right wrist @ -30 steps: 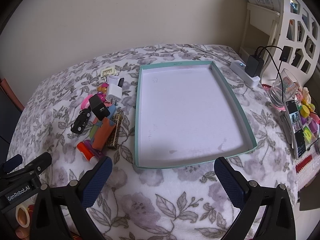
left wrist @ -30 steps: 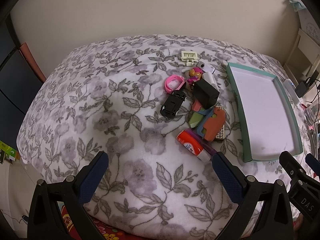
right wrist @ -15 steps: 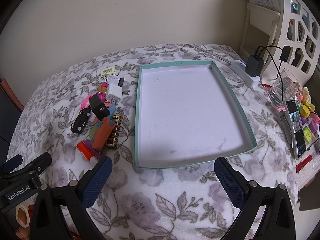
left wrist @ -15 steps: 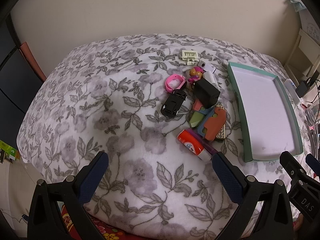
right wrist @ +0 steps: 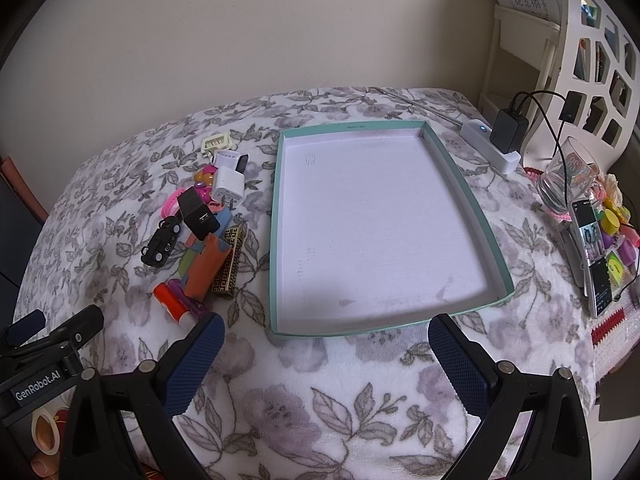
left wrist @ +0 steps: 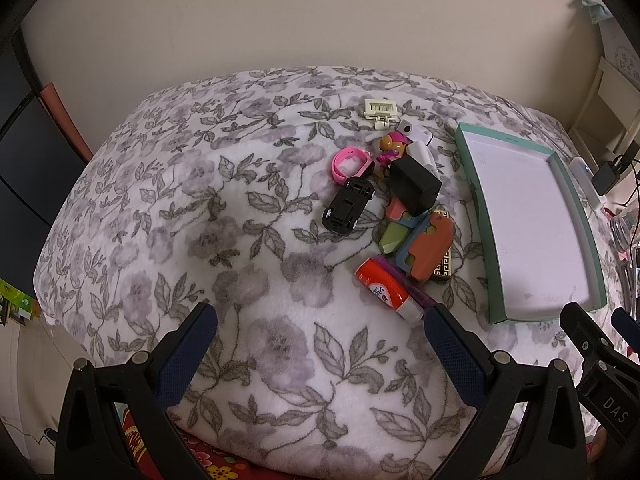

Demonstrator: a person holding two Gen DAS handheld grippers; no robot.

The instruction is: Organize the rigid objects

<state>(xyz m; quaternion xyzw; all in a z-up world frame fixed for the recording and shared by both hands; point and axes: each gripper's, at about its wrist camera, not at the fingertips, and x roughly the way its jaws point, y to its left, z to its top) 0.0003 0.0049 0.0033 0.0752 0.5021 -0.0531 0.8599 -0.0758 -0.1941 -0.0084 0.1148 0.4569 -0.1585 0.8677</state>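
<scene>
Fleecy floral blanket (left wrist: 248,264) is covering the bed; a shallow rectangular teal tray (right wrist: 276,240) is lying beside piled hard trinkets: black charger (left wrist: 414,190), toy car (left wrist: 348,206), pink band (left wrist: 350,164). Both grippers (left wrist: 320,344) (right wrist: 326,354) are hovering, jaws wide.

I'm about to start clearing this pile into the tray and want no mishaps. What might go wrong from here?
1. The pile is tightly stacked: the black charger rests on other pieces, so grabbing it may shift neighbours such as the black toy car.
2. The glue stick is round and may roll on the soft floral blanket.
3. Beyond the teal tray, a drinking glass and a charger cable stand near; a wide swing of the right gripper might catch them.
</scene>
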